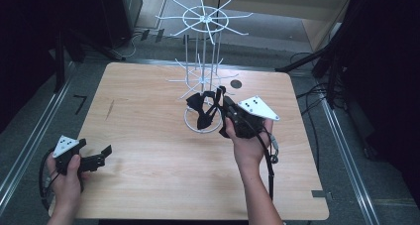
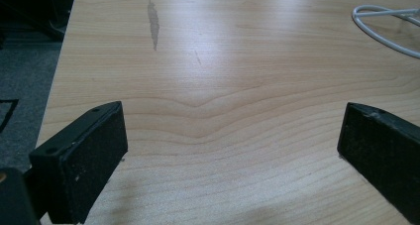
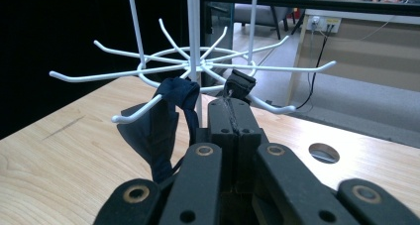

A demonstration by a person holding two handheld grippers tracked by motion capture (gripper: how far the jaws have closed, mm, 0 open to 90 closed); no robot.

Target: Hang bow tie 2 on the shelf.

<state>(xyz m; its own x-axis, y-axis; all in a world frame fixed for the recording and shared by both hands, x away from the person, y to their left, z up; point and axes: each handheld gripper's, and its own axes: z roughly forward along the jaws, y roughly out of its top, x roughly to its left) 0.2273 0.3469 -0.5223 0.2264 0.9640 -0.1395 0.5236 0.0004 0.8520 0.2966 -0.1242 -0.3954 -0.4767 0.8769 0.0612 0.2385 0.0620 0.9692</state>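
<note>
A white wire rack (image 1: 204,22) with two tiers of hooks stands at the back middle of the wooden table (image 1: 148,136). A dark navy bow tie (image 1: 202,111) hangs by its band over a lower hook (image 3: 143,111), its cloth (image 3: 163,121) drooping beneath. My right gripper (image 1: 222,102) is at the rack's base ring, shut on the bow tie's thin strap; in the right gripper view the jaws (image 3: 232,106) pinch it, and a black clasp (image 3: 238,85) sticks out past the tips. My left gripper (image 1: 101,155) rests low at the front left, open, with only bare wood between its pads (image 2: 84,160).
The rack's white base ring (image 2: 381,29) lies on the table ahead of the left gripper. A round hole (image 1: 236,84) is cut in the tabletop behind the rack. Dark frames and cables stand around the table, and a metal rail (image 1: 29,145) runs along the floor at left.
</note>
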